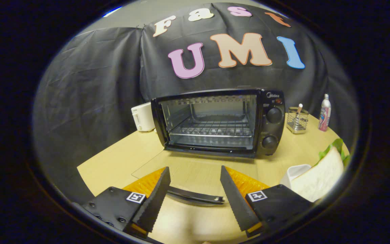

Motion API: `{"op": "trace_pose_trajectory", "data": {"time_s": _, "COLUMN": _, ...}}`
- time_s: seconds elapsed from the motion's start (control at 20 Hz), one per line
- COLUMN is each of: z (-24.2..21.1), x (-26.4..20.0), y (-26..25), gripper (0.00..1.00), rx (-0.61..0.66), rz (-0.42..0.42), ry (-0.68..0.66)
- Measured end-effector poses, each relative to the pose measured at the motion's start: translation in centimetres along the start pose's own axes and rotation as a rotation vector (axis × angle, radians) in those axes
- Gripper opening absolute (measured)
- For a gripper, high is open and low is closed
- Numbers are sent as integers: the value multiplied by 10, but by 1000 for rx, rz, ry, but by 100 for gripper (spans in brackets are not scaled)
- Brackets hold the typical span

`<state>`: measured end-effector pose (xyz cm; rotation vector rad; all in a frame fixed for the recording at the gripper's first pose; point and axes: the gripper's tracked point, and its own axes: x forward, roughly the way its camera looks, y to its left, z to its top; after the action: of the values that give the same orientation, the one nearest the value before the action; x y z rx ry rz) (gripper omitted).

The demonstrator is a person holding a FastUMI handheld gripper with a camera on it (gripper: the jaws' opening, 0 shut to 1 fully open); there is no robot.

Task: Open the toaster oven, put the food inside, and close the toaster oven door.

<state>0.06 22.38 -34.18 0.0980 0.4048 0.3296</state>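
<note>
The black toaster oven (220,122) stands on the wooden table (113,162) with its cavity and wire rack (212,130) exposed. Its glass door (188,169) lies folded down flat toward me. The door's dark handle bar (195,196) runs crosswise between my two fingers, near their base. My gripper (195,168) is open, its fingers spread wide and pressing on nothing. A slice of white bread (320,178) with green lettuce (335,147) behind it sits off to the right of the fingers, beside a white container (296,171).
A white toaster (142,117) stands left of the oven against the cloth wall. Right of the oven are a wire holder (297,120) with a utensil in it and a pink-labelled bottle (324,117). The table's left edge runs diagonally toward me.
</note>
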Motion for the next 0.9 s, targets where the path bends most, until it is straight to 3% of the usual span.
{"op": "trace_pose_trajectory", "data": {"time_s": 0.15, "z": 29, "x": -19, "y": -52, "gripper": 94, "rx": -22, "rz": -46, "ry": 18}}
{"op": "trace_pose_trajectory", "data": {"time_s": 0.45, "z": 85, "x": -76, "y": -158, "gripper": 94, "rx": -127, "rz": -219, "ry": 54}}
{"op": "trace_pose_trajectory", "data": {"time_s": 0.7, "z": 57, "x": -115, "y": -217, "gripper": 94, "rx": -129, "rz": -287, "ry": 262}}
{"op": "trace_pose_trajectory", "data": {"time_s": 0.9, "z": 18, "x": -135, "y": -221, "gripper": 94, "rx": -21, "rz": -222, "ry": 470}}
